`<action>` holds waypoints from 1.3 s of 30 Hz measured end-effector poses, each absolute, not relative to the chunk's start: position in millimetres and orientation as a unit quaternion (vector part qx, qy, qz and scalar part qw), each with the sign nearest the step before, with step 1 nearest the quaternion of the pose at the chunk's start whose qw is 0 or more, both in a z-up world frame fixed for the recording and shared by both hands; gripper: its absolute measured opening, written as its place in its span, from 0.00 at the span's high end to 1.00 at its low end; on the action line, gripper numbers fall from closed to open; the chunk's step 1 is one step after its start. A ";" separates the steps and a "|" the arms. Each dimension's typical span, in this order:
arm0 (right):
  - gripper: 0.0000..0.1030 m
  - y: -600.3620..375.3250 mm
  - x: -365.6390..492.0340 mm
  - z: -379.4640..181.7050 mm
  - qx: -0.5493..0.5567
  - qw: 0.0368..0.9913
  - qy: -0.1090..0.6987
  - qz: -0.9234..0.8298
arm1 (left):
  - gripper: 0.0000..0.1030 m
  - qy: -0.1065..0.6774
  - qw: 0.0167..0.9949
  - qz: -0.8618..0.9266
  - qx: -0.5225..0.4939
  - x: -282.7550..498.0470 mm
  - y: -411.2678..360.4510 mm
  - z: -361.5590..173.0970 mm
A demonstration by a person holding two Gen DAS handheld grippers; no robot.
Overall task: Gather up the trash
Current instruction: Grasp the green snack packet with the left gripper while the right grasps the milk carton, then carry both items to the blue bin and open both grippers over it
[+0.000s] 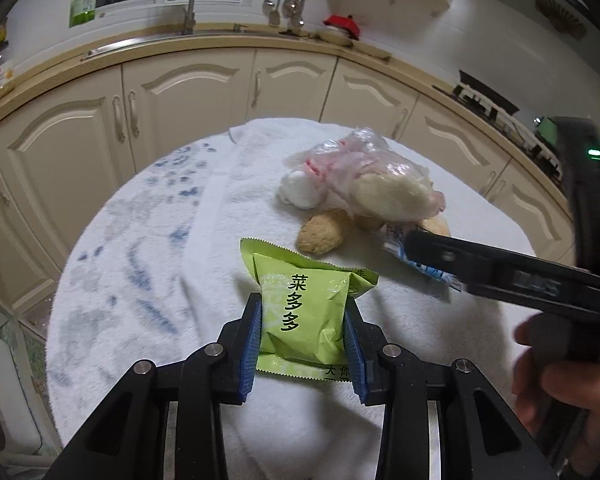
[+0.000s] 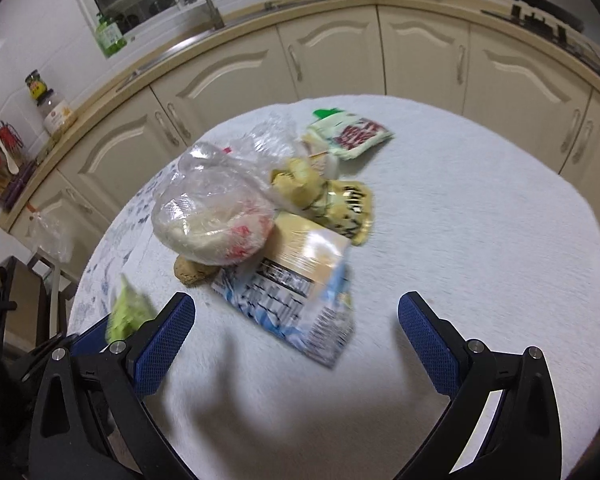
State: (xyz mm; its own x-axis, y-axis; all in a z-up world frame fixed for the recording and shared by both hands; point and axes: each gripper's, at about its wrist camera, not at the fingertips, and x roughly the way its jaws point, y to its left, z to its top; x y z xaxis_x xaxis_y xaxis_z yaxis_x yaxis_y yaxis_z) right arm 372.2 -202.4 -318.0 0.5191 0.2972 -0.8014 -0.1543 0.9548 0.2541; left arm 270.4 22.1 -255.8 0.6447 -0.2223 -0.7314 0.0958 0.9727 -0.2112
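My left gripper (image 1: 303, 322) is shut on a green snack packet (image 1: 308, 312) with black Chinese characters, held over the white towel-covered round table (image 1: 140, 272). The packet also shows blurred in the right wrist view (image 2: 126, 316). A trash pile lies mid-table: a clear plastic bag with white lumps (image 2: 216, 216), a blue-and-white wrapper (image 2: 296, 300), a gold wrapper (image 2: 348, 208), a green-white-red pouch (image 2: 348, 132) and a brown lump (image 2: 190, 270). My right gripper (image 2: 296, 328) is open, its fingers either side of the blue-and-white wrapper's near end, not touching. It shows in the left wrist view (image 1: 416, 240).
Cream kitchen cabinets (image 1: 180, 100) curve behind the table, with a sink tap (image 1: 188, 12), hanging utensils (image 1: 288, 0) and a green bottle (image 1: 84, 0) on the counter. A jar (image 2: 54, 108) and utensil rack (image 2: 4, 160) stand at left. A stove (image 1: 488, 100) is at right.
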 end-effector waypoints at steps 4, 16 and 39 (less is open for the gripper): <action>0.11 -191.1 385.7 -333.2 0.061 0.869 0.476 0.118 | 0.67 0.410 0.905 -0.083 -0.079 260.8 23.6 -254.1; 0.18 -229.5 329.4 -323.9 0.066 0.876 0.463 0.120 | 0.67 0.396 0.910 -0.099 -0.070 223.7 20.4 -240.9; 0.18 -339.2 235.6 -242.4 0.151 0.915 0.362 0.089 | 0.67 0.315 0.935 -0.160 -0.014 177.5 -60.7 -171.0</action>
State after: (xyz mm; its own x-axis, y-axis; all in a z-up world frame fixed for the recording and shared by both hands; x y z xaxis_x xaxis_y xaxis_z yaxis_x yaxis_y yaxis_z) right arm 235.6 -339.2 -242.4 0.7212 0.2730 -0.6366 -0.0546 0.9386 0.3406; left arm 177.5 -60.7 -171.0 0.7501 -0.3071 -0.5857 0.2898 0.9487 -0.1264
